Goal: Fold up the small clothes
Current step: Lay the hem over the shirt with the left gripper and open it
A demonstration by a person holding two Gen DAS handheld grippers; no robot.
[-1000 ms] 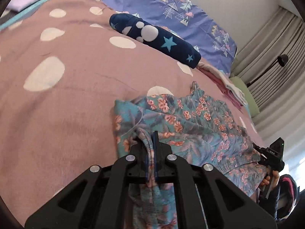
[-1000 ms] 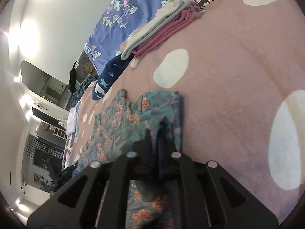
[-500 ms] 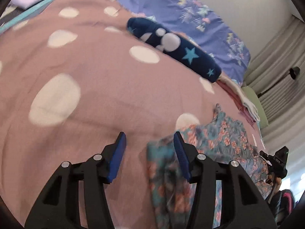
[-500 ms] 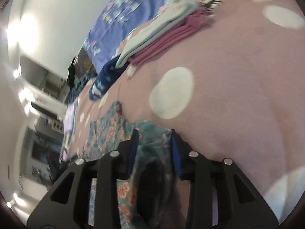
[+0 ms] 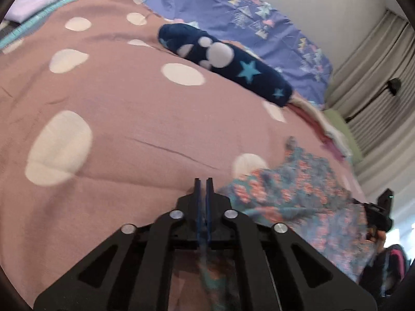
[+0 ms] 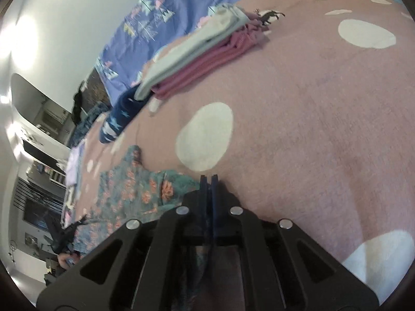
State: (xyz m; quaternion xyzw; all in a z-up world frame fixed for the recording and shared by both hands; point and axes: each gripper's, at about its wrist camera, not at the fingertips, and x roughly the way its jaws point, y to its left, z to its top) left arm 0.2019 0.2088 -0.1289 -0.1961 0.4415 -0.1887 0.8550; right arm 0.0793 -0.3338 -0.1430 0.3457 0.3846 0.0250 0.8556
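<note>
Left gripper [image 5: 201, 181]: jaws pressed nearly together, a strip of floral garment [image 5: 298, 197] pinched low between them and trailing down under the gripper body, blurred there. Rest of the garment spread on the bed [image 5: 116, 108] at 3 to 4 o'clock of the left view, rumpled, one strap end poking up toward 2 o'clock. Right gripper seen small at the far 4 o'clock edge of that view, just past the garment's far side.

Right gripper [image 6: 207, 178]: jaws likewise pressed nearly shut, cloth edge dimly visible low between them; garment [image 6: 135, 189] lying at 9 o'clock of the tips, touching the gripper body, stretching off toward 8 o'clock.

Navy star-print roll [image 5: 225, 64] at 12 to 1 o'clock in the left view, well apart from the garment. Folded stack [image 6: 202, 51], pale piece over pink, at 11 to 12 o'clock in the right view, near the roll's end. Purple patterned pillow [image 5: 246, 15] beyond both, against the wall
</note>
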